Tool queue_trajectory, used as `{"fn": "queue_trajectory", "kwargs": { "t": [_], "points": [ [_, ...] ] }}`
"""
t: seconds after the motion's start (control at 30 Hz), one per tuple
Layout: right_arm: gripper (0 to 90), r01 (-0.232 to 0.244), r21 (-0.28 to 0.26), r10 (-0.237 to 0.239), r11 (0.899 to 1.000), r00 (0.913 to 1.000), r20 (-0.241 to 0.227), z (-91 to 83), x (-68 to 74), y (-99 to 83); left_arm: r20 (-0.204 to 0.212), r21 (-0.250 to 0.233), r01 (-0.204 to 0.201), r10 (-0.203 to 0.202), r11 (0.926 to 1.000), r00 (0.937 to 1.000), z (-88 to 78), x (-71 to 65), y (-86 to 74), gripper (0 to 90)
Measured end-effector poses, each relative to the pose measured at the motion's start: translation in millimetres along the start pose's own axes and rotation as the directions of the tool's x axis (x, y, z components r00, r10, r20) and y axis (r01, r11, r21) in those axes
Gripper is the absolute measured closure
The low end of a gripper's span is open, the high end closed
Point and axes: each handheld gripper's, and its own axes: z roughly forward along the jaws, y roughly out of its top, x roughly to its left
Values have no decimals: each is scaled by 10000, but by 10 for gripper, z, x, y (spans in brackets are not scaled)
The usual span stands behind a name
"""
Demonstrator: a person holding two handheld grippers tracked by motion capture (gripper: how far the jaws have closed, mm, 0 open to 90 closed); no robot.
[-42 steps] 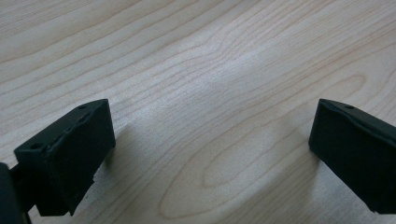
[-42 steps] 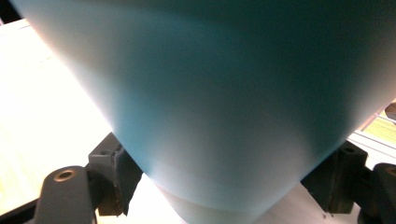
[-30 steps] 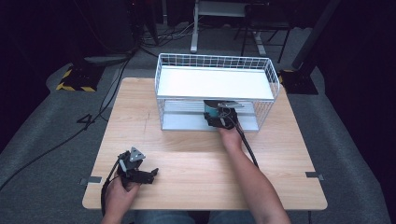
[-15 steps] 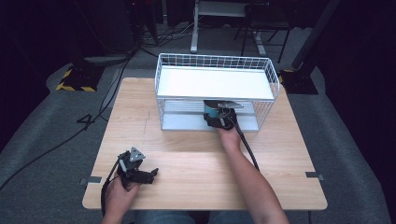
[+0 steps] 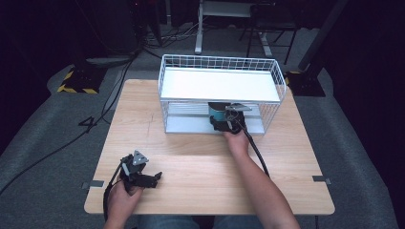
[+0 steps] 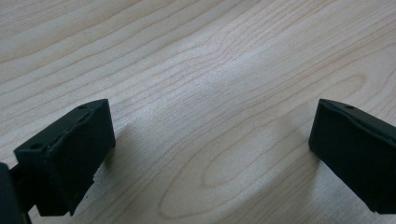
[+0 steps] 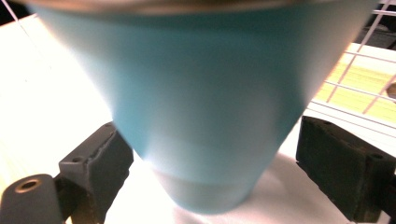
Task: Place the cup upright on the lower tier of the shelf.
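Dark floor and trailing cables ringed a pale wooden table, on whose far half stood a white wire rack with a flat upper shelf and a lower tier. On that lower tier sat a teal cup, and the right gripper reached in at its base. In the right gripper view the cup stood between the two jaws with clear gaps on both sides, so the grip was spread and held nothing. Whether the cup had just been set down or was about to be taken could not be told, and its blur made contact hard to rule out. If placing was the aim, the cup already seemed to be in the rack, and only the hand's retreat was left. The left gripper rested near the table's front edge, jaws wide apart over bare wood.
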Motion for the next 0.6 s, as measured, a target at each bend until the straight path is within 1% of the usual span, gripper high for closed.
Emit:
{"fn": "queue_trajectory", "kwargs": {
  "t": [0.07,0.1,0.13,0.17,0.2,0.23,0.27,0.37,0.43,0.5,0.53,0.57,0.6],
  "points": [
    [117,89,48,-89,9999,10000,20,-19,5,-4,4,7,-16,16,10000,10000,1,1,2,8],
    [117,153,22,-153,9999,9999,-25,-67,13,-21,6,10,-20,20,10000,10000,1,2,3,8],
    [117,153,22,-153,9999,9999,-25,-67,13,-21,6,10,-20,20,10000,10000,1,2,3,8],
    [117,99,88,-99,9999,10000,1,-122,24,-30,3,8,-24,24,10000,10000,1,2,3,8],
    [117,99,88,-99,9999,10000,1,-122,24,-30,3,8,-24,24,10000,10000,1,2,3,8],
    [117,164,35,-164,9999,9999,-7,-180,6,-33,6,5,-12,12,10000,10000,2,1,2,8],
    [117,164,35,-164,9999,9999,-7,-180,6,-33,6,5,-12,12,10000,10000,2,1,2,8],
    [117,77,1,-77,10000,10000,-64,-316,-32,-17,-5,55,-22,22,10000,10000,-1,2,6,8],
    [117,-1,24,1,10000,9998,-201,-380,-36,-18,-3,50,-23,23,10000,10000,0,2,6,8],
    [119,-70,-92,67,9999,9997,-255,-447,-35,-31,8,54,-23,23,10000,10000,1,3,7,8],
    [119,-70,-92,67,9999,9997,-255,-447,-35,-31,8,54,-23,23,10000,10000,1,3,7,8],
    [119,-19,-49,17,10000,9994,-358,-508,-43,-45,-18,75,-51,51,10000,10000,-1,5,9,8],
    [119,-19,-49,17,10000,9994,-358,-508,-43,-45,-18,75,-51,51,10000,10000,-1,5,9,8]
  ]
}}
